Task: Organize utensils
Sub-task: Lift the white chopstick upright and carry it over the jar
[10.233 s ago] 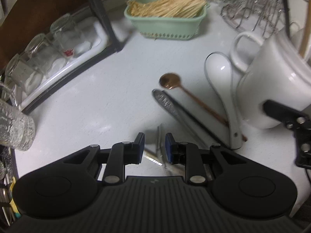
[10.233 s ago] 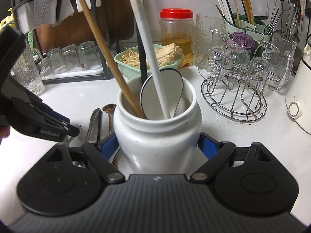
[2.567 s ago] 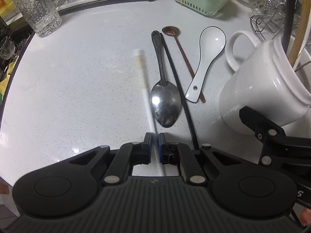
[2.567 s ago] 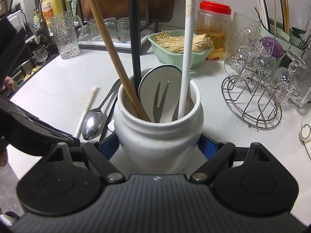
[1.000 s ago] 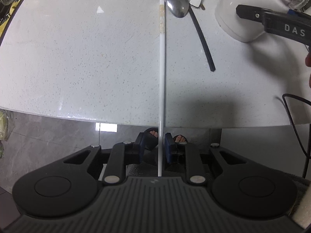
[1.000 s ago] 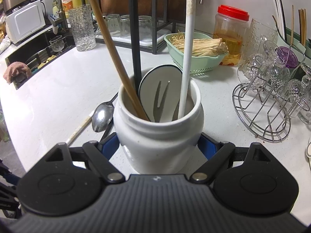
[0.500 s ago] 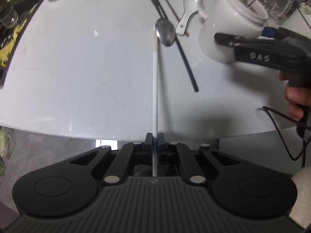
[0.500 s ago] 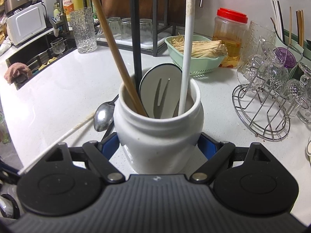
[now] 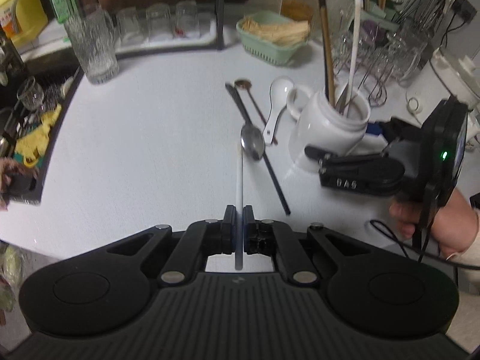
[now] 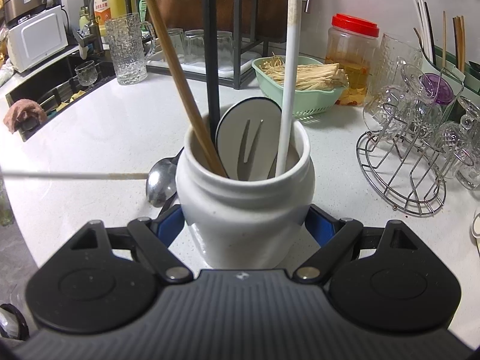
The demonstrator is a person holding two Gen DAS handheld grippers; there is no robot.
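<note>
White and slender, a long plastic chopstick (image 9: 240, 180) is pinched near one end between the pads of the left hand-held gripper (image 9: 237, 231), whose jaws are nearly closed on it; the stick is clear of the pale speckled worktop (image 9: 150, 138) and runs straight out from the fingers, its long axis along the gripper's line and its speckled far tip aimed toward the steel spoon (image 9: 253, 145). In the right wrist view the same stick crosses almost level from the left. The right hand-held gripper (image 10: 246, 228) has its blue pads set wide against the sides of the white ceramic handled jar (image 10: 246, 204), steadying it. The jar already holds a wooden chopstick (image 10: 180, 90), a black chopstick (image 10: 211, 60), a white ladle (image 10: 249, 141) and another white chopstick (image 10: 289, 90). Gripped so close to its end, the stick could pivot or slip as it is tilted upright, and its free tip may strike the crowded handles or the rim instead of dropping in.
</note>
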